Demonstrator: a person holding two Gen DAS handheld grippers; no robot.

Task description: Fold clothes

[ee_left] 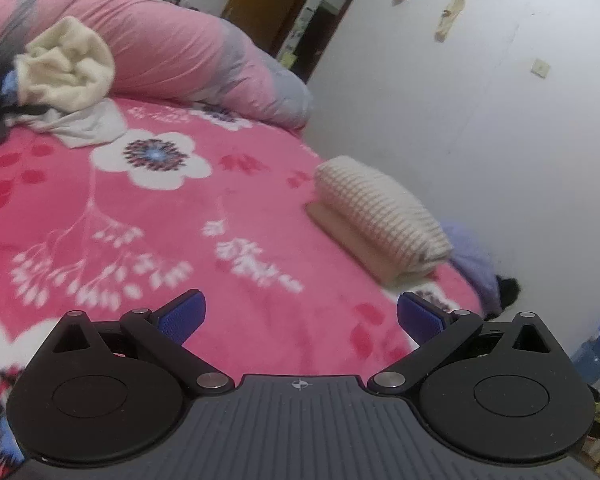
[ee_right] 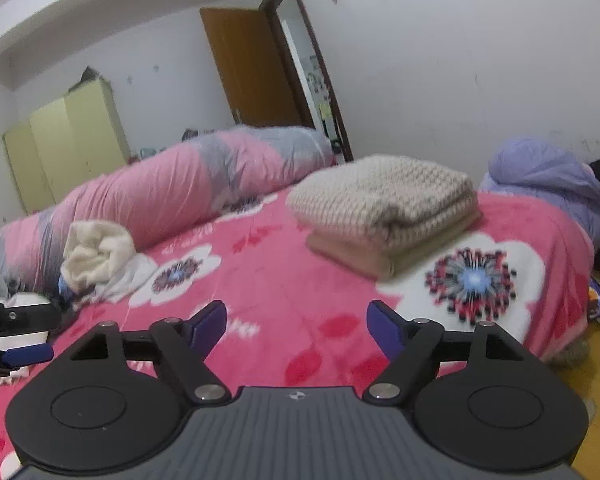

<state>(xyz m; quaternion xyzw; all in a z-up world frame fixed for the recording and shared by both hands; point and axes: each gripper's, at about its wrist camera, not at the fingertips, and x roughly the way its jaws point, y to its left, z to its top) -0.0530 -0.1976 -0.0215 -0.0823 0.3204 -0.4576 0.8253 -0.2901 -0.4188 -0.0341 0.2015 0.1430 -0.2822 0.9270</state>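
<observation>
Beside folded sweater [ee_right: 384, 204], purple jacket [ee_right: 548, 176]

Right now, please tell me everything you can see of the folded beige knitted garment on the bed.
The folded knitted garment is cream-beige with a waffle-like texture, folded into a thick rectangular bundle. It lies flat on a smoother tan folded layer, near the corner of the pink flowered blanket. Neither gripper touches it. Its details are blurred.

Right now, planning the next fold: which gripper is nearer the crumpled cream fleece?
Left. The left gripper sits just in front of the cream fleece; the right gripper hovers over the blanket farther to its right.
</observation>
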